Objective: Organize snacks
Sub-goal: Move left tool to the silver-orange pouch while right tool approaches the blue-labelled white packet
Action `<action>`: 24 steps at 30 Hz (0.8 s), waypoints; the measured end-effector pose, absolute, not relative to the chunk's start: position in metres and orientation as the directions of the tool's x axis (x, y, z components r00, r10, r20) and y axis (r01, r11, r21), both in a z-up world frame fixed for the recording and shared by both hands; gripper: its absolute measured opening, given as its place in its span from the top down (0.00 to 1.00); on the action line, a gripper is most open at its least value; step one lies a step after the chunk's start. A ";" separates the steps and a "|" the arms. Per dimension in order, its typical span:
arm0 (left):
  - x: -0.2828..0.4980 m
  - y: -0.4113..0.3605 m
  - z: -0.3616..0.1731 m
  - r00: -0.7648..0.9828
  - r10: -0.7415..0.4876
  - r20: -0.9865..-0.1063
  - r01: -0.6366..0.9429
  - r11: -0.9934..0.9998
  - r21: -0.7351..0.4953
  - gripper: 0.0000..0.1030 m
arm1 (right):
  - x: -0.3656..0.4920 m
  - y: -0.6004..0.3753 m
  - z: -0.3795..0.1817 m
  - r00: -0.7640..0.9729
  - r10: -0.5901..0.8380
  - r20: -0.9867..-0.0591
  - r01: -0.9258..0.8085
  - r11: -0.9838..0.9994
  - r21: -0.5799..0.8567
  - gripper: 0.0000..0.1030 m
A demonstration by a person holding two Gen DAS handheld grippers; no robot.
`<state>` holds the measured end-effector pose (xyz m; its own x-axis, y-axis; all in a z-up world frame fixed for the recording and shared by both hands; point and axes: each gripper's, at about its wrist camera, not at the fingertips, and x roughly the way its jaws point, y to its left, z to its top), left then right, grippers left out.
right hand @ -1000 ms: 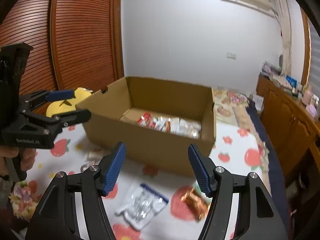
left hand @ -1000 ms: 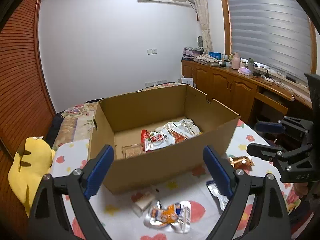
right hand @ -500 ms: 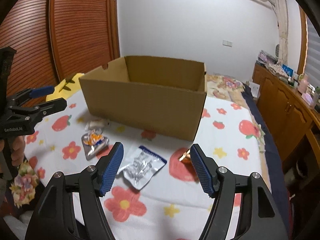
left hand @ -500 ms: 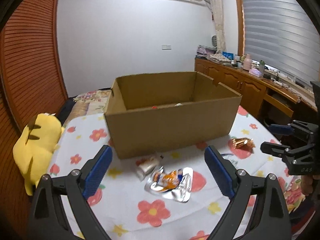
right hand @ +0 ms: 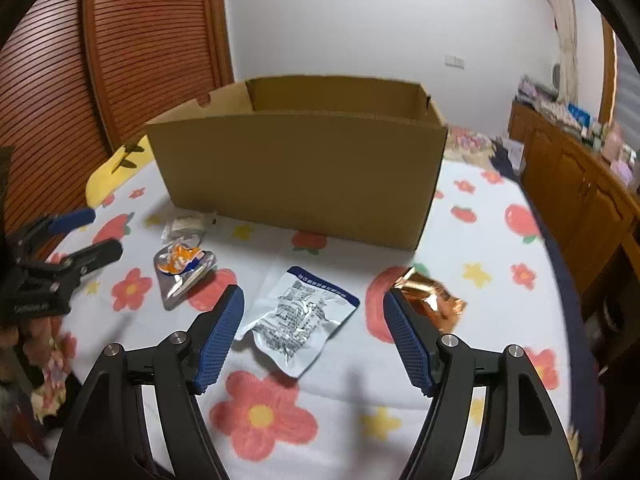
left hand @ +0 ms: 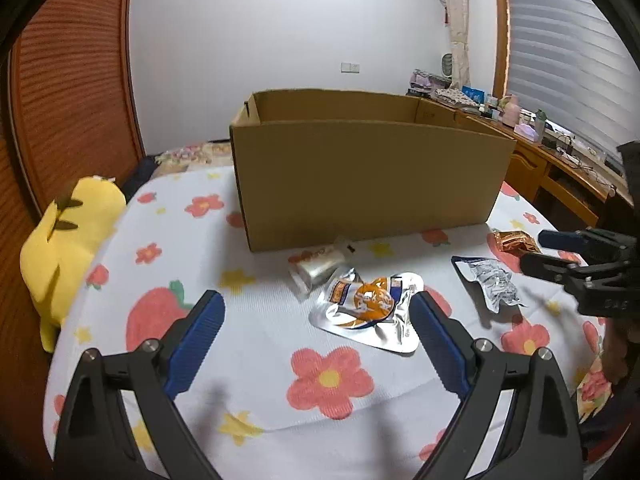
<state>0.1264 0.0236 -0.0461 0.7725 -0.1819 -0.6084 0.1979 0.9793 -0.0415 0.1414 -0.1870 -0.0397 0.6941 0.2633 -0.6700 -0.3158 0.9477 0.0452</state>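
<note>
An open cardboard box [left hand: 368,184] [right hand: 300,176] stands on the flowered tablecloth; its inside is hidden. In front of it lie a silver-and-orange pouch [left hand: 368,308] [right hand: 182,268], a small clear packet [left hand: 320,268] [right hand: 186,226], a silver-and-blue pouch [left hand: 490,280] [right hand: 300,316] and a copper foil packet [left hand: 516,242] [right hand: 434,304]. My left gripper [left hand: 316,340] is open and empty, low over the cloth just before the orange pouch. My right gripper [right hand: 314,336] is open and empty, straddling the silver-and-blue pouch.
A yellow plush toy [left hand: 68,232] lies at the table's left edge. A wooden slatted door [right hand: 132,48] is behind on the left. A wooden cabinet [right hand: 580,184] with clutter runs along the right wall.
Both grippers have come down from above the box to just over the tablecloth in front of it. The box's contents have dropped out of sight. Both stay open.
</note>
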 end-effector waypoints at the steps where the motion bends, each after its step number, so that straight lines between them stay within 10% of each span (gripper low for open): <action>1: 0.127 0.024 -0.047 0.768 -0.185 -0.614 0.194 0.980 -0.052 0.09 | 0.145 -0.186 -0.044 0.688 0.263 -0.677 -0.310 0.949 0.053 0.28; 24: 0.172 -0.012 -0.064 0.673 -0.099 -0.733 0.053 0.995 -0.086 0.09 | 0.175 -0.185 -0.081 0.590 0.210 -0.780 -0.250 0.966 0.071 0.28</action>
